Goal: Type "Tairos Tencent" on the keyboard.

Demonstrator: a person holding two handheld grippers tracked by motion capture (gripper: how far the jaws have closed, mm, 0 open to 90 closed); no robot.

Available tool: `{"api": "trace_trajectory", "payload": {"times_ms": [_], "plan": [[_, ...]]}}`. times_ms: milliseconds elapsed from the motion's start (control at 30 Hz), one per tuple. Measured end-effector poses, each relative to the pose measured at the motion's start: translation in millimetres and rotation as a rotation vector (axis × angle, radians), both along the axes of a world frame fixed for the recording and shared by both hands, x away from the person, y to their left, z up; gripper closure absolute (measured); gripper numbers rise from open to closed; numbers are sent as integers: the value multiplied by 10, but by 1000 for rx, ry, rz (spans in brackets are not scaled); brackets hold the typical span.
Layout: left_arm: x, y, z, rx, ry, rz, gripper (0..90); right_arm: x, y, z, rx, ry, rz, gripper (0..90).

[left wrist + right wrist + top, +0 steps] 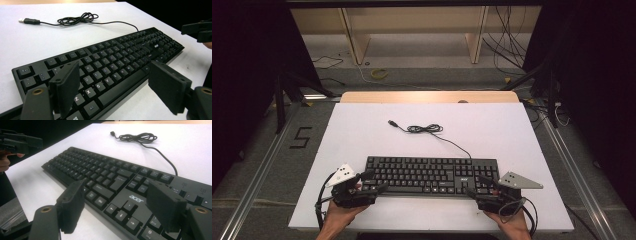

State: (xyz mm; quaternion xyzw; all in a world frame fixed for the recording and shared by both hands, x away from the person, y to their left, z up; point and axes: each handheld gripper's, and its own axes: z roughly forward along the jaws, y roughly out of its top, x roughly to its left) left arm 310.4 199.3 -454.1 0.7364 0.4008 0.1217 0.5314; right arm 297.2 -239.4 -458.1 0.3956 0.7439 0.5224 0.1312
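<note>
A black Acer keyboard (432,175) lies flat on the white table top (362,135), near its front edge. Its cable (427,129) runs back to a loose coil, with the USB plug (392,122) lying free. My left gripper (376,181) is open at the keyboard's front left corner. In the left gripper view, one of its fingers (65,85) hangs over the keys and the other stands in front of the keyboard (112,57). My right gripper (474,184) is open at the front right corner, above the arrow keys (122,213). Neither presses on anything.
The white board ends just behind my hands; its wooden back edge (427,96) is far off. Dark floor, metal rails (262,170) and stand legs flank the table. Loose cables (512,50) and wooden shelving (412,30) sit beyond it. In the left gripper view the right gripper (198,30) shows far off.
</note>
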Motion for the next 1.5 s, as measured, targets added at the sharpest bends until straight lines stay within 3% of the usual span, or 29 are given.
{"api": "trace_trajectory", "payload": {"times_ms": [400, 833, 1033, 1167, 1200, 1233, 1267, 1300, 1333, 1367, 1400, 1433, 1467, 1500], "plan": [[5, 7, -4, 4, 4, 8, 247, 36, 70, 19, -2, 10, 4, 321], [31, 61, -23, 29, 31, 54, 278, 229, 398, 103, -21, 34, 55, 332], [44, 94, -28, 51, 43, 80, 339, 329, 561, 128, -36, 51, 77, 390], [64, 140, -48, 76, 66, 107, 431, 405, 700, 134, -50, 69, 91, 475], [64, 140, -48, 76, 66, 107, 504, 405, 700, 134, -50, 69, 91, 475], [64, 140, -48, 76, 66, 107, 504, 448, 786, 132, -59, 76, 101, 475], [77, 155, -64, 97, 82, 122, 504, 448, 786, 132, -59, 76, 101, 530], [77, 155, -64, 97, 82, 122, 594, 448, 786, 132, -59, 76, 101, 530], [77, 155, -64, 97, 82, 122, 594, 499, 898, 136, -68, 85, 115, 530], [77, 155, -64, 97, 82, 122, 594, 499, 898, 136, -68, 85, 115, 622], [93, 170, -79, 117, 99, 133, 594, 499, 898, 136, -68, 85, 115, 622], [93, 170, -79, 117, 99, 133, 684, 499, 898, 136, -68, 85, 115, 622], [108, 184, -93, 133, 111, 142, 684, 552, 1020, 138, -78, 93, 131, 702], [108, 184, -93, 133, 111, 142, 766, 552, 1020, 138, -78, 93, 131, 702]]}}
